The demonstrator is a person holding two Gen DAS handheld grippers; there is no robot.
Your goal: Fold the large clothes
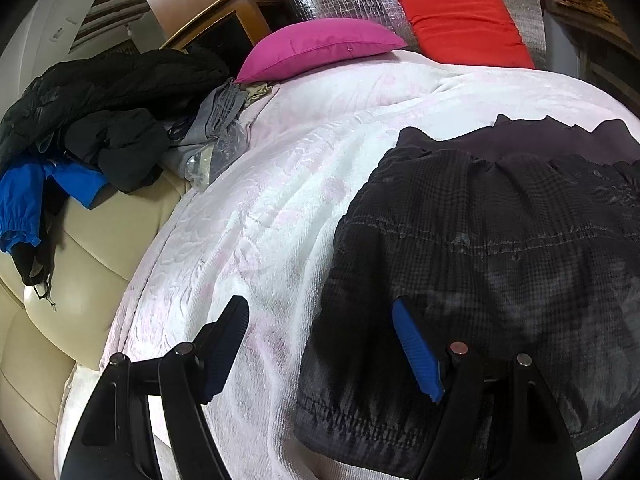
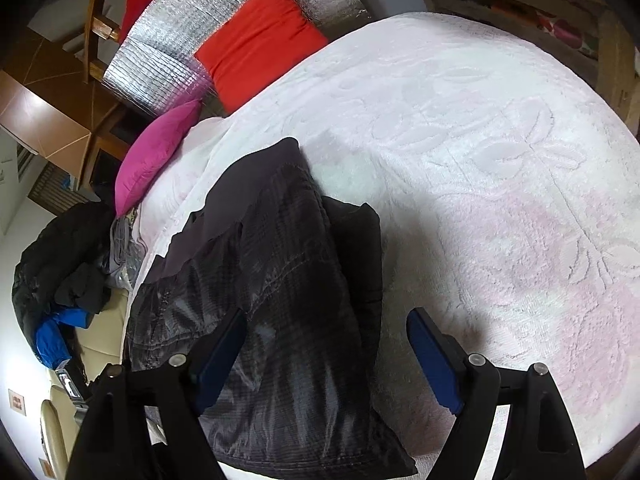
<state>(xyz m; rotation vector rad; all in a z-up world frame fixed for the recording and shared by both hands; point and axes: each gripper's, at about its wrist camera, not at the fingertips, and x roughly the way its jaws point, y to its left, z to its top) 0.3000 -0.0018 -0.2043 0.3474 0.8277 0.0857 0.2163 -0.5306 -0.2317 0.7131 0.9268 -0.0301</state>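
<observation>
**Dark garment folded on bed, both grippers open above it**

We find the dark plaid garment (image 1: pixel 480 248) lying folded on the white-pink blanket (image 1: pixel 260 208), filling the right half of the left wrist view and the lower centre of the right wrist view. Its hem edge runs along the bottom of the left wrist frame; its left edge sits between the fingers there.

The left gripper (image 1: pixel 320 348) has its jaws spread wide, holding nothing. The right gripper (image 2: pixel 326 354) is likewise wide open and empty, straddling the garment's right edge.

Bare blanket extends across the right of the right wrist frame. A clothes pile (image 1: pixel 100 128) occupies the left wrist frame's upper left, a magenta pillow (image 1: pixel 320 46) and red cushion (image 1: pixel 464 26) the top.
</observation>
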